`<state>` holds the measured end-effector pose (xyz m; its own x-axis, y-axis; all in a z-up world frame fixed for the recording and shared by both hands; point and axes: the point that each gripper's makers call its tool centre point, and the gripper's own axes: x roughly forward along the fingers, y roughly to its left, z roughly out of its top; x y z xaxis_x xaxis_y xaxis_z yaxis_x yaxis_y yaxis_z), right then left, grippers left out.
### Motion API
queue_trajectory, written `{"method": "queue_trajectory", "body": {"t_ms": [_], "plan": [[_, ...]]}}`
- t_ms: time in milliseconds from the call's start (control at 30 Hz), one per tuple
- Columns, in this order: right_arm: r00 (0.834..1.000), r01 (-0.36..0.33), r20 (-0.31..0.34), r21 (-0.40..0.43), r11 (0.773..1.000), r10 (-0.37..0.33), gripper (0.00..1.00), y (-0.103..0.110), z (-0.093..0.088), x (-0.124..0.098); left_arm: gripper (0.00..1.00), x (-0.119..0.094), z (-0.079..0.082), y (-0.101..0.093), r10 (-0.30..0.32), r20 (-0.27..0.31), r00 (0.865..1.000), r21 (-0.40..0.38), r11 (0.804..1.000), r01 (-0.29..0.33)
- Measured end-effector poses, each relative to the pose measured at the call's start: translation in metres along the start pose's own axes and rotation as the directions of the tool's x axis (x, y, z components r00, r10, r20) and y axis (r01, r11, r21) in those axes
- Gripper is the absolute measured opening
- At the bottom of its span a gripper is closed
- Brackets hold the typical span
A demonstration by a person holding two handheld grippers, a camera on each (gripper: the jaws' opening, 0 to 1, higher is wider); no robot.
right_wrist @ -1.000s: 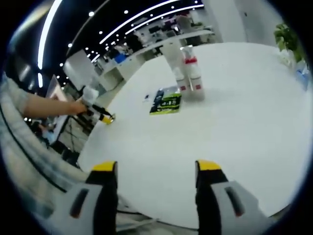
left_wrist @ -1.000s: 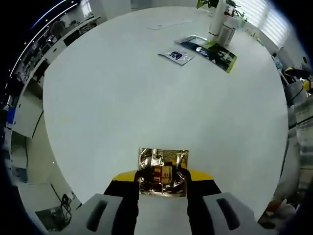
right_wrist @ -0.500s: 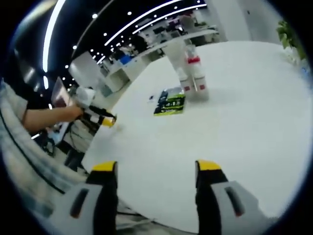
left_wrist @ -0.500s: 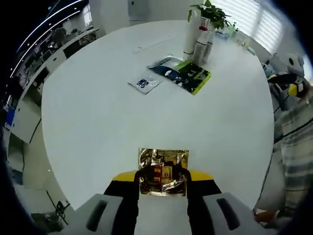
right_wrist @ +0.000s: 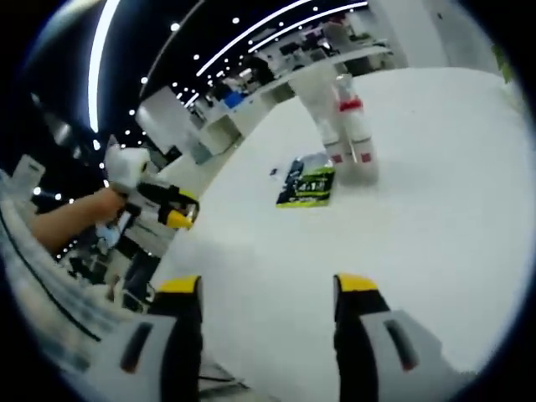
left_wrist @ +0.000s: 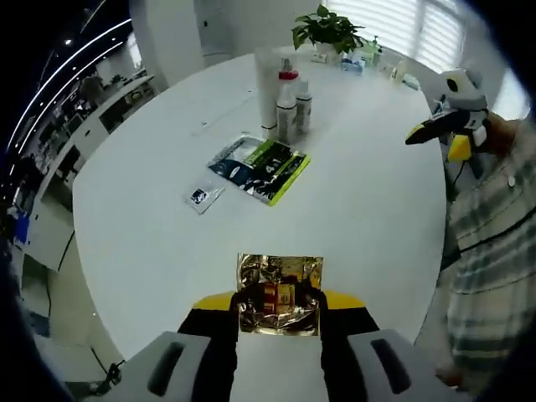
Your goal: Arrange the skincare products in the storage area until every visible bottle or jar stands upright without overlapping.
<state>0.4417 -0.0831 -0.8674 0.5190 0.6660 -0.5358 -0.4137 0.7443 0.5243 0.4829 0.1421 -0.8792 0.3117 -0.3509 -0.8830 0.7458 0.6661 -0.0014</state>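
Item 1, left claw [left_wrist: 279,306]: closed upon a gold foil sachet [left_wrist: 279,285], which is pinched by its lower edge and carried flat above the near rim of the white table [left_wrist: 360,209]. The grip at the edge is judged to leave most of the sachet face free for laying down.

Item 2, right claw [right_wrist: 266,293]: jaws set wide apart, nothing between them, held over the near table edge. It is also seen in the left gripper view at the upper right, gripped by a person's hand [left_wrist: 494,134], well apart from the products.

Item 3, bottles [left_wrist: 285,96]: a tall white tube, a red-capped bottle and a shorter white-capped bottle, all upright and grouped closely together on the far half of the table. In the right gripper view the same cluster [right_wrist: 347,134] is seen standing; whether they touch cannot be told.

Item 4, flat packets [left_wrist: 260,163]: dark and green packs lying just beside the bottles, one apparently overlapping the other. A small blue sachet [left_wrist: 202,196] lies apart, nearer the left claw.

Item 5, potted plant [left_wrist: 325,29]: at the far table edge, with small items beside it too indistinct to name.

Status: bottles already upright; the carried sachet is judged the step in hand, placement pending
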Motion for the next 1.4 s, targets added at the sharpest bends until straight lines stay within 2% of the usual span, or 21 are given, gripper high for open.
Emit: {"method": "queue_trajectory", "body": {"t_ms": [167,233,267,333,400,500,567,700,833,900,1000,1100,1167,1233,1367,1400], "plan": [[0.999,-0.044,-0.007,-0.045,0.998,0.043,0.62,0.003,0.018,0.006,0.39,-0.002,0.019,-0.026,-0.019,0.041,0.999,0.015,1.000,0.018],[0.994,-0.111,-0.023,-0.069,0.991,0.110,0.62,0.010,0.021,0.010,0.39,-0.004,0.027,-0.035,-0.022,0.060,0.998,0.015,1.000,0.022],[0.993,-0.117,-0.039,-0.077,0.990,0.114,0.61,0.009,0.021,0.012,0.39,-0.004,0.030,-0.039,-0.027,0.066,0.997,0.014,1.000,0.026],[0.991,-0.124,-0.055,-0.074,0.989,0.120,0.61,0.009,0.022,0.015,0.39,-0.007,0.037,-0.051,-0.045,0.079,0.996,0.006,0.999,0.045],[0.988,-0.149,-0.054,-0.076,0.986,0.145,0.61,0.013,0.027,0.018,0.39,-0.010,0.042,-0.062,-0.058,0.085,0.995,0.030,0.998,0.056],[0.981,-0.191,-0.042,-0.062,0.980,0.189,0.61,0.024,0.035,0.019,0.39,-0.015,0.049,-0.070,-0.053,0.090,0.995,0.057,0.997,0.048],[0.974,-0.224,-0.036,-0.048,0.973,0.223,0.61,0.032,0.034,0.020,0.39,-0.019,0.058,-0.076,-0.059,0.119,0.991,0.026,0.998,0.056],[0.965,-0.258,-0.059,-0.024,0.966,0.257,0.58,0.041,0.022,0.023,0.39,-0.021,0.066,-0.089,-0.067,0.126,0.990,0.057,0.997,0.061],[0.942,-0.328,-0.061,0.022,0.944,0.329,0.52,0.059,0.016,0.019,0.39,-0.020,0.065,-0.099,-0.072,0.103,0.992,0.111,0.992,0.060],[0.932,-0.359,-0.044,0.005,0.933,0.359,0.48,0.068,0.018,0.016,0.39,-0.021,0.065,-0.105,-0.083,0.105,0.991,0.126,0.990,0.070],[0.907,-0.420,-0.018,0.042,0.907,0.421,0.40,0.084,0.022,0.012,0.39,-0.023,0.066,-0.116,-0.107,0.120,0.987,0.153,0.984,0.088],[0.896,-0.442,-0.018,0.066,0.895,0.444,0.32,0.092,0.022,0.011,0.39,-0.023,0.065,-0.126,-0.114,0.114,0.987,0.178,0.980,0.092],[0.894,-0.444,-0.029,0.064,0.894,0.447,0.29,0.097,0.019,0.013,0.39,-0.024,0.066,-0.133,-0.124,0.115,0.986,0.194,0.976,0.100],[0.895,-0.441,-0.051,0.066,0.895,0.444,0.28,0.101,0.014,0.017,0.39,-0.025,0.068,-0.148,-0.149,0.107,0.983,0.241,0.963,0.119],[0.912,-0.393,-0.104,0.060,0.918,0.397,0.23,0.098,0.002,0.023,0.39,-0.027,0.073,-0.167,-0.169,0.103,0.980,0.287,0.949,0.133],[0.912,-0.390,-0.114,0.059,0.919,0.394,0.21,0.099,0.000,0.023,0.39,-0.027,0.073,-0.168,-0.169,0.101,0.980,0.295,0.946,0.133]]}}
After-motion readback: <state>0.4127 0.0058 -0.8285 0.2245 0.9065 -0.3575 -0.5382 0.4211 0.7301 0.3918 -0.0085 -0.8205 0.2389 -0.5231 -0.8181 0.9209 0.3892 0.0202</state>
